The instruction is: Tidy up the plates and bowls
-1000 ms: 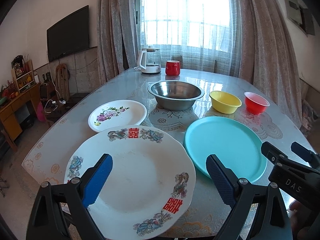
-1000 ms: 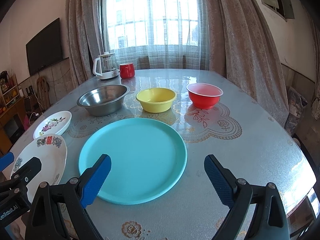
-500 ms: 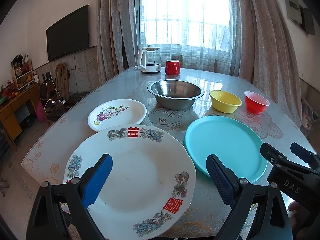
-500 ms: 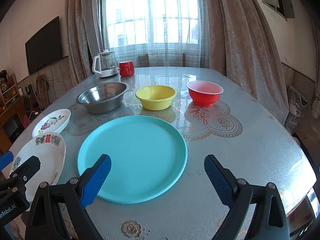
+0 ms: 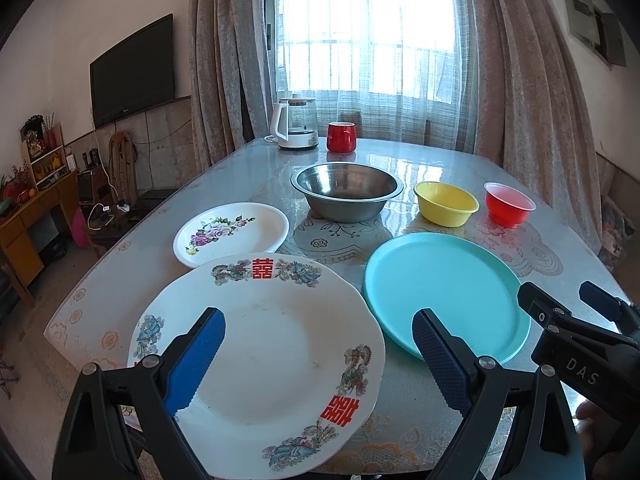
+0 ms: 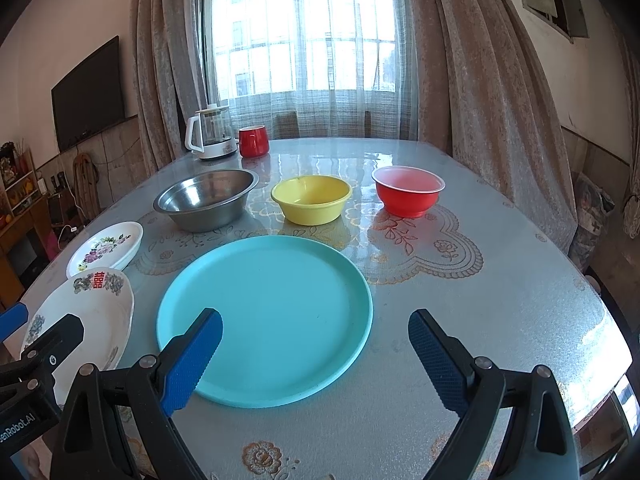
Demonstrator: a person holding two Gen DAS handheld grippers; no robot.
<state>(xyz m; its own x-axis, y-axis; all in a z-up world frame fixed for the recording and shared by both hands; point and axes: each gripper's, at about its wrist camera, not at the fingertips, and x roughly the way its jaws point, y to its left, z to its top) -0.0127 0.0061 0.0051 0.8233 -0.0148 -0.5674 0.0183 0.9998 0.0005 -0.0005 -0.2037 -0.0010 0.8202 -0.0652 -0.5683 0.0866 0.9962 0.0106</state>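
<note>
Scanning from my left, I see nothing stacked yet, so I judge the sorting barely begun. My left tool (image 5: 316,354) hovers with its fingers spread wide and released, holding nothing, above the near edge of the big white plate with red characters (image 5: 264,360), which overhangs the near edge of the table (image 6: 520,300). Just behind it lies the small flowered plate (image 5: 232,232), flat and seemingly just apart from it. Next comes the teal plate (image 6: 264,320), lying flat beside the white one; from the left wrist view their rims look touching or nearly so, and I cannot tell which. My right tool (image 6: 314,354) hangs over the teal plate's near rim, fingers also parted and empty.

Further back, the steel bowl (image 6: 208,200), the yellow bowl (image 6: 312,200) and the red bowl (image 6: 408,196) stand in a row, each upright and apart from its neighbours. A kettle (image 6: 210,136) and red mug (image 6: 253,141) sit at the far end.

All three plates and all three bowls remain separate, so I reckon the whole job is left: plates onto plates, bowls into bowls
</note>
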